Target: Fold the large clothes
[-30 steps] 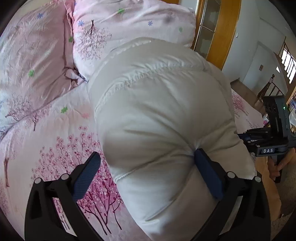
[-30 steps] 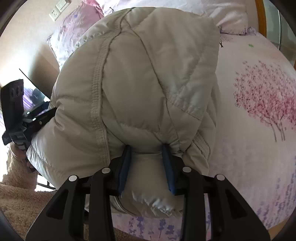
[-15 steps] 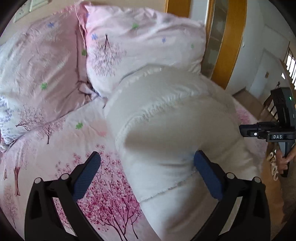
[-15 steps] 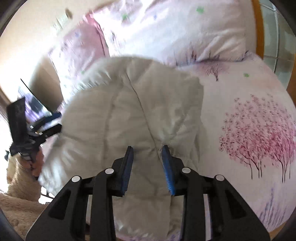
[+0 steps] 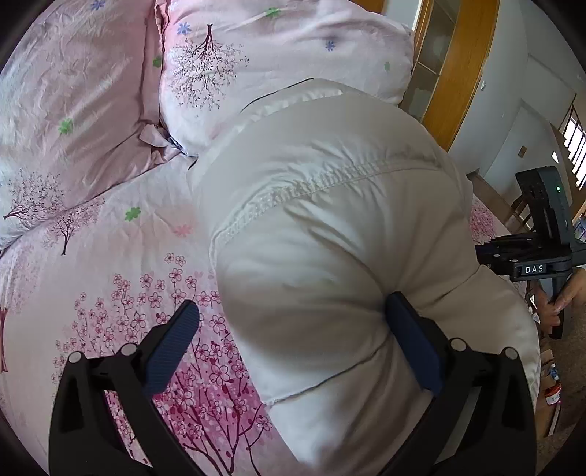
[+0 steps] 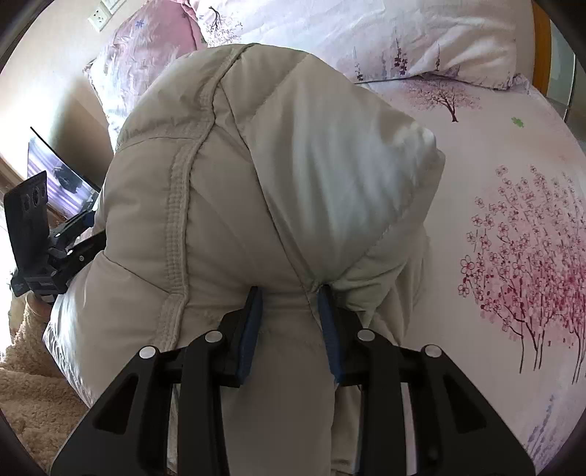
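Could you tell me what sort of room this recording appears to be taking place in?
Most likely a home bedroom: a bed with a pink blossom-print sheet, matching pillows at its head, a wall socket above, and a white puffy jacket being folded on it.

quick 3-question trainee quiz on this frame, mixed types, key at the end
1. True or false: the right gripper pinches a fold of the white puffer jacket.
2. The left gripper has its fingers: A) spread wide, only one finger against the jacket; B) clamped tight on a pillow; C) out of view.
3. Fill in: the jacket sits on a pink floral ____.

Key: 1 true; 2 A; 3 bedspread.
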Demonstrator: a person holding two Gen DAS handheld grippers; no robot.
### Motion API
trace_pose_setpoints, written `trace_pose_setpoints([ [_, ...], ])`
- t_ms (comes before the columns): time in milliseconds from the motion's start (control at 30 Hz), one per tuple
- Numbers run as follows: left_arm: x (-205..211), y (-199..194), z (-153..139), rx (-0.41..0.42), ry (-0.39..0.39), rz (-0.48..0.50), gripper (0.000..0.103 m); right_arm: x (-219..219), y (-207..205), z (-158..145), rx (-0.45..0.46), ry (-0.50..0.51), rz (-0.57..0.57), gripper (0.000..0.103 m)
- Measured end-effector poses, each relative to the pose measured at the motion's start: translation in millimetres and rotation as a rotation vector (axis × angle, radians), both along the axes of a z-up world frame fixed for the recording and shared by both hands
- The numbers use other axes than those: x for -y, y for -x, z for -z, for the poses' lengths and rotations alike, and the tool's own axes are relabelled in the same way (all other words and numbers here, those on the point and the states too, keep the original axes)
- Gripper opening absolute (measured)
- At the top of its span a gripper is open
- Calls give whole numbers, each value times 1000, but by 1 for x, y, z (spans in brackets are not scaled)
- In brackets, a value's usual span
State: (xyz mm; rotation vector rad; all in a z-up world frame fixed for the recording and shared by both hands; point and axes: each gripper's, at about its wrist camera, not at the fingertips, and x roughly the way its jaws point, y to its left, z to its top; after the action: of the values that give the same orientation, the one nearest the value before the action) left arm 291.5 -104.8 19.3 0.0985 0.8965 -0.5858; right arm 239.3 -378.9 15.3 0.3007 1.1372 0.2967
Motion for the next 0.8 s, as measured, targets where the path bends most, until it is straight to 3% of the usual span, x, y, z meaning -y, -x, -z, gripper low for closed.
trace_pose_setpoints([
  [333,3,-4,6,-5,32,-5,101,-5,-15,2,-9,18,2,32],
  [467,-8,0,-3,-19,91,-20,101,-7,-3,-10,14,13,28,34],
  [533,-21,0,-9,-66,142,-27,101,1,8,-20,15,-28,67,57],
  [600,-42,-3,-14,-122,224,-50,101,17,22,-33,57,-131,112,80],
  [700,-65,-12,-15,-188,305,-92,101,42,32,-37,68,-244,173,94],
  [800,-75,-19,-6,-253,334,-110,101,63,29,-22,0,-339,243,95],
])
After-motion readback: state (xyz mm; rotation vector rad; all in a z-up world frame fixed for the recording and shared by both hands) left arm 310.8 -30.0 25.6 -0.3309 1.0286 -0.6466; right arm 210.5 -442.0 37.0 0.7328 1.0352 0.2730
